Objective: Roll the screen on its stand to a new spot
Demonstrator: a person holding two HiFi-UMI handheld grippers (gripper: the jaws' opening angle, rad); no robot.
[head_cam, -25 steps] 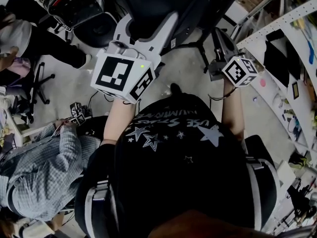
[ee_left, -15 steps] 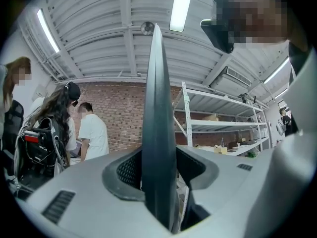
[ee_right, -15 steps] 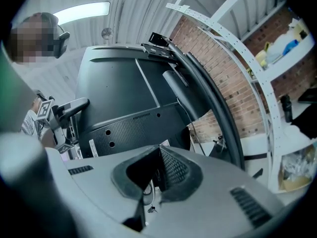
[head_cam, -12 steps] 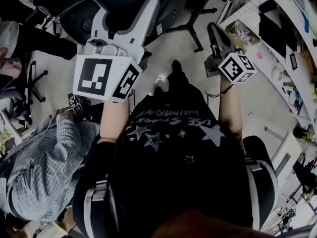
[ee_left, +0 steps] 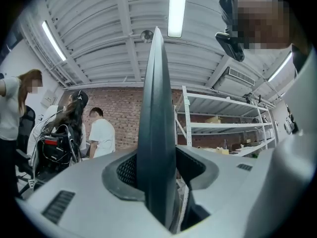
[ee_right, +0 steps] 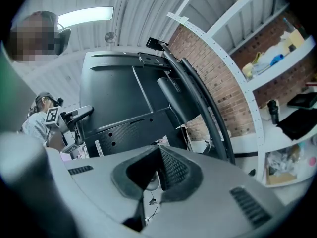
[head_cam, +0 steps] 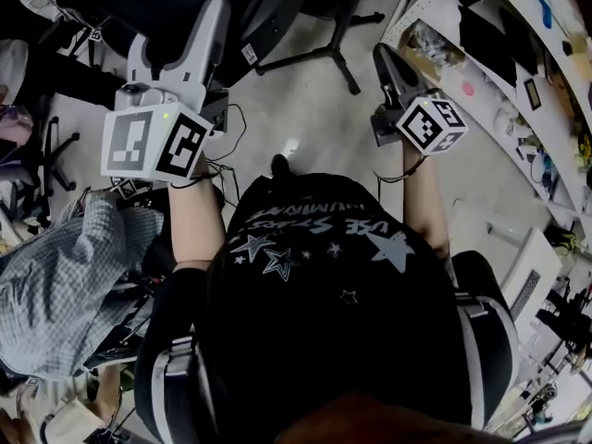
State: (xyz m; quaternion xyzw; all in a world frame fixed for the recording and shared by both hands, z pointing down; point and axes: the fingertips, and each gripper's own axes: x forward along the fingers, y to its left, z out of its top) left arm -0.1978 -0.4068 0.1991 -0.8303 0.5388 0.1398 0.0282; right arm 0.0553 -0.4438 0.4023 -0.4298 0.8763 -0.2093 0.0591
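The screen (head_cam: 268, 7) is a big dark panel on a black stand with splayed legs (head_cam: 324, 49), at the top of the head view. My left gripper (head_cam: 180, 26), white-jawed, reaches up to it. In the left gripper view the panel's thin edge (ee_left: 156, 93) stands upright between the pads, and the left gripper (ee_left: 156, 155) is shut on it. My right gripper (head_cam: 387, 58) hovers over the floor to the right of the stand, its dark jaws together. Its own view shows the screen's back (ee_right: 119, 98) and the stand post (ee_right: 173, 98) some way ahead, with the right gripper (ee_right: 159, 148) shut on nothing.
A white shelving rack (head_cam: 499, 54) with clutter runs along the right, seen also as shelves (ee_right: 247, 68). A person in a checked shirt (head_cam: 55, 276) crouches at the left by a chair base (head_cam: 55, 155). Cables (head_cam: 231, 146) lie on the floor. People stand beyond (ee_left: 101, 135).
The left gripper has slid left in the head view, still holding the screen's edge. The stand's legs and the floor have shifted, and the shelving rack has swung further into view at the right.
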